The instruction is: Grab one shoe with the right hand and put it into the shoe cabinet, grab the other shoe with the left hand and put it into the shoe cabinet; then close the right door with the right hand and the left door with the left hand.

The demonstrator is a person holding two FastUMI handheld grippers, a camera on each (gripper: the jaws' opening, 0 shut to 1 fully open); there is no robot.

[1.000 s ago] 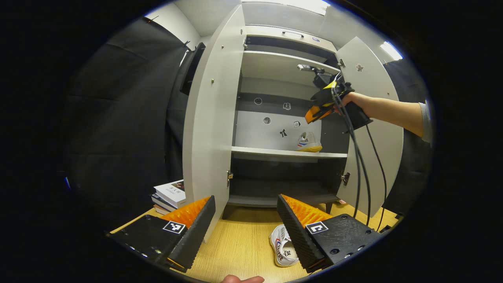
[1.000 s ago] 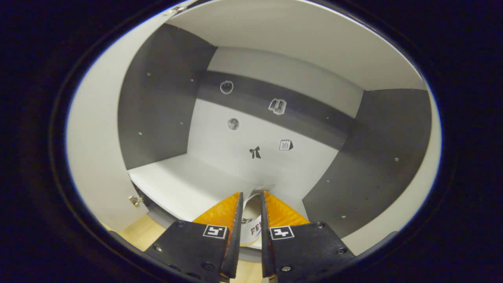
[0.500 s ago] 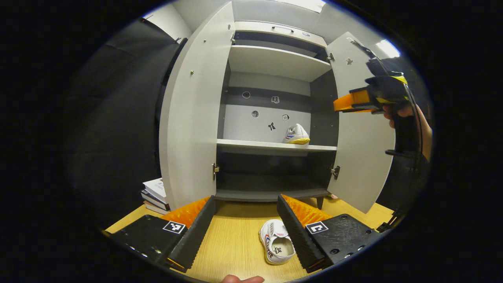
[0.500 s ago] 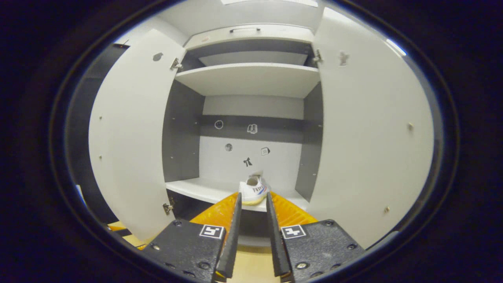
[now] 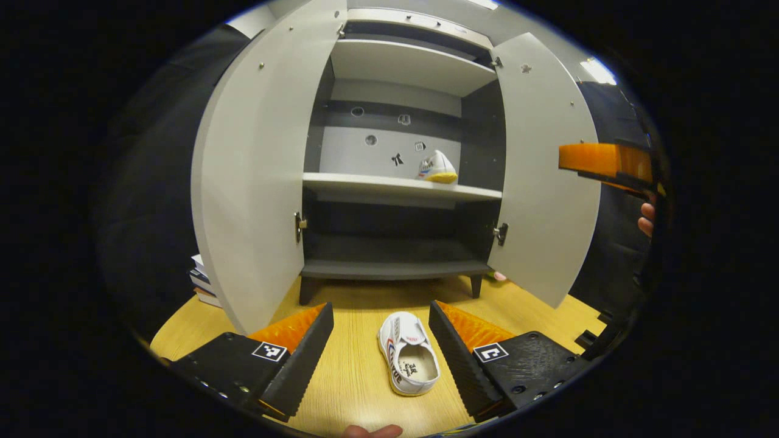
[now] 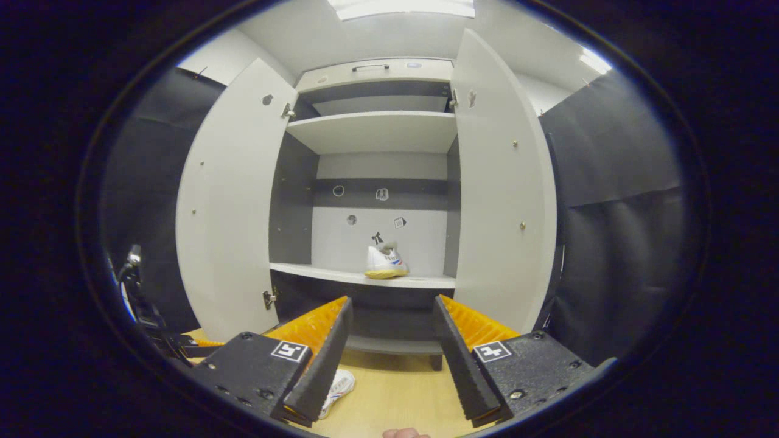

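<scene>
We see one shoe (image 5: 437,168) on the cabinet shelf (image 5: 389,185); the other shoe (image 5: 408,361) lies on the floor (image 5: 359,377) before it

A white shoe (image 5: 408,361) is seen lying on the wooden floor (image 5: 359,389), between the spread fingers of the left gripper (image 5: 381,347). Ahead of that gripper and higher, a second shoe (image 5: 436,168) is carried by the cabinet's middle shelf (image 5: 365,182). Stacked books (image 5: 202,283) are rested on the floor, ahead to its left.

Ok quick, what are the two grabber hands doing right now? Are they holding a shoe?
Left gripper: open, holding nothing; a shoe lies on the floor between its fingers.
Right gripper: open, holding nothing; the other shoe sits on the cabinet shelf.
</scene>
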